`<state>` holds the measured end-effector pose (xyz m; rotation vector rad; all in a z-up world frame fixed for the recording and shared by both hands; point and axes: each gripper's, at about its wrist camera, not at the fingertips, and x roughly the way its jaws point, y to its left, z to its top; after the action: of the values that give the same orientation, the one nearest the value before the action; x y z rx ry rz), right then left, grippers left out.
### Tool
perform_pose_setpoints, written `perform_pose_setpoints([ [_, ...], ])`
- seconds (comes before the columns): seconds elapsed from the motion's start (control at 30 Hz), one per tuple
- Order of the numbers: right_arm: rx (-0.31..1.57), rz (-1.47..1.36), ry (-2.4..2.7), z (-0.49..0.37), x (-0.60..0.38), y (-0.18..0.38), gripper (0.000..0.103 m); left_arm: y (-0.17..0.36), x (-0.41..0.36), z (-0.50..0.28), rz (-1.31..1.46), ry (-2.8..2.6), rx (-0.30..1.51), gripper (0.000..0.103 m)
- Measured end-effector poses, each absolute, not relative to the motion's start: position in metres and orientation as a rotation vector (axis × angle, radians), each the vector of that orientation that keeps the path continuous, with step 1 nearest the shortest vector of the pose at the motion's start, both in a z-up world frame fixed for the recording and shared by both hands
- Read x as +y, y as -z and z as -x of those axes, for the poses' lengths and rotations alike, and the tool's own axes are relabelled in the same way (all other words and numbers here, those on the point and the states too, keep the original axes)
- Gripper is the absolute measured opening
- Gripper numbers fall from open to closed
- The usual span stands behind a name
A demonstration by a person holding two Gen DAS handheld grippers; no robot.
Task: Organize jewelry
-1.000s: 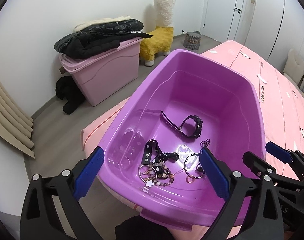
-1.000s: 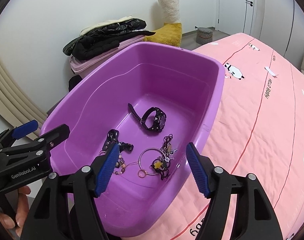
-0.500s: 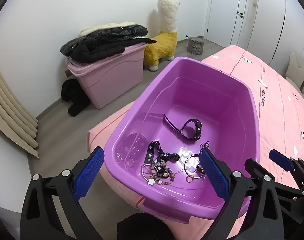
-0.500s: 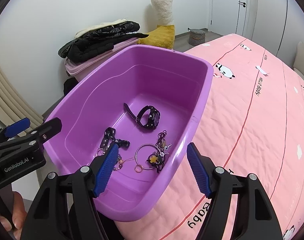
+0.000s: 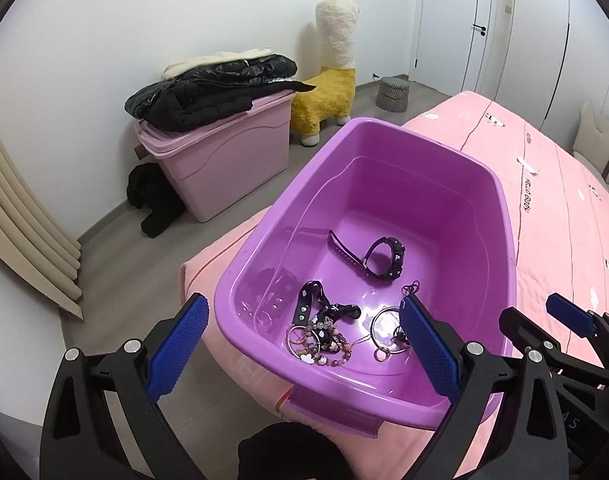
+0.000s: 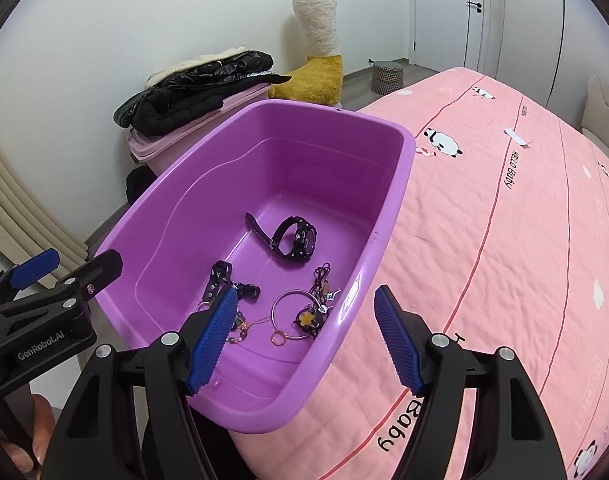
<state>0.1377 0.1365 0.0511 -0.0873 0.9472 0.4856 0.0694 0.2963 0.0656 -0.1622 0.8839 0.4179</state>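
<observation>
Only right wrist view shows watch [image 6: 294,237] face.

The left gripper [image 5: 300,348] is held with its two blue-padded fingers [image 5: 176,350] spread wide apart, nothing between them. The right gripper [image 6: 304,338] is likewise spread wide, its ribbed blue pads [image 6: 396,342] gripping nothing. The two are held side by side, near each other, both angled forward and downward. In the right wrist view, part of the person's left hand [image 6: 24,436] shows at the lower left edge, below the left gripper's body.
</observation>
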Motion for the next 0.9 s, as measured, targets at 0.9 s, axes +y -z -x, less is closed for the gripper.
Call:
perform_pose_setpoints([
  [0.9,0.926,0.075,-0.445,-0.123,0.129,-0.067,0.068,-0.092,0.284,-0.059,0.145,-0.392,0.813,0.094],
])
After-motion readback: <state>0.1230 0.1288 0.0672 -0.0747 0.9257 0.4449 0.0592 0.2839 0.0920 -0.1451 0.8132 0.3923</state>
